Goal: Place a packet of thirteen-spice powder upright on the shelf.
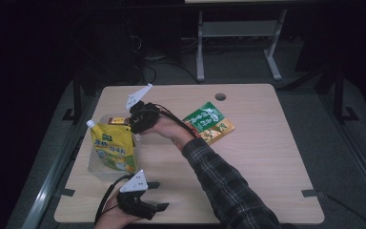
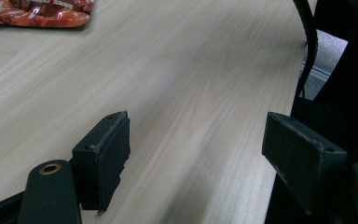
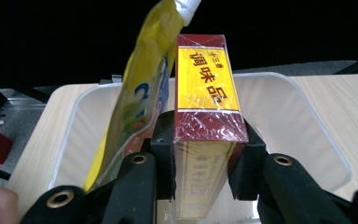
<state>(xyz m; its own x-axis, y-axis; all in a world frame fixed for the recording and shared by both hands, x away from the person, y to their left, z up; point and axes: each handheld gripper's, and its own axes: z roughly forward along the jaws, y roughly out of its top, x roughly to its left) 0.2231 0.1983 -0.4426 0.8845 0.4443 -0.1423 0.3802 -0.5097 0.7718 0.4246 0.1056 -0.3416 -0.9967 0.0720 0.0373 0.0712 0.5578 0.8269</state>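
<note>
A box (image 3: 208, 121), red and yellow and wrapped in clear film, is held in the right gripper (image 3: 200, 163), whose jaws are closed on its two broad sides. The box is seen end-on in the right gripper view, its long axis running away from the jaws and out over a white tub (image 3: 279, 107). The tub lies directly ahead of and below the box, so the coming move is judged to be a lowering into it. A yellow pouch (image 3: 140, 107) with a white spout stands in the tub at its left side, touching or nearly touching the box; which cannot be told.

In the high view the right gripper (image 1: 140, 119) is placed over the tub (image 1: 95, 164) at the table's (image 1: 267, 152) left side, beside the pouch (image 1: 114, 148). The left gripper (image 1: 152, 200) is held near the front edge, well apart from the tub; its jaws are spread wide with nothing between them, as seen in the left gripper view (image 2: 196, 158).

Counted: one box, one pouch, one tub, and one green and orange packet (image 1: 209, 121) lying flat to the right of the right hand.
</note>
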